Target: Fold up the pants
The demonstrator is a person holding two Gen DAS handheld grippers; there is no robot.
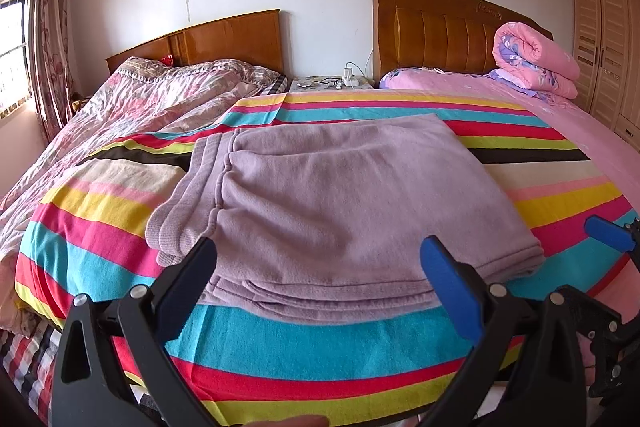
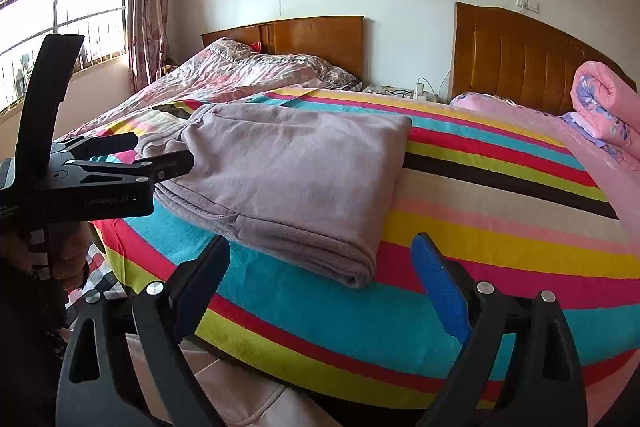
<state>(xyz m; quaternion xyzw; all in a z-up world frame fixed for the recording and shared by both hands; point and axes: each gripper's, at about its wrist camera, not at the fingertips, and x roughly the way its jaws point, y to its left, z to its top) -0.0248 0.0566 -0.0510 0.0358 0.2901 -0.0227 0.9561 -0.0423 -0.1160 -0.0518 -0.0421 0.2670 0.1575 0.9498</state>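
Observation:
Lilac pants point(image 1: 332, 203) lie folded in a flat rectangular stack on the striped blanket point(image 1: 328, 343), ribbed cuffs at the left. They also show in the right wrist view point(image 2: 288, 171). My left gripper point(image 1: 320, 255) is open, its fingers wide apart just before the stack's near edge, holding nothing; it shows from the side in the right wrist view point(image 2: 164, 153). My right gripper point(image 2: 320, 255) is open and empty, in front of the stack's near right corner, above the blanket. Its blue fingertip point(image 1: 608, 233) shows at the right edge of the left wrist view.
The striped blanket covers the near part of a pink bed point(image 1: 552, 115) with a rolled pink quilt point(image 1: 536, 61) by the headboard. A second bed point(image 1: 152, 99) with a floral cover lies left. A nightstand point(image 1: 332, 83) with chargers stands between them. A wardrobe point(image 1: 608, 43) is at right.

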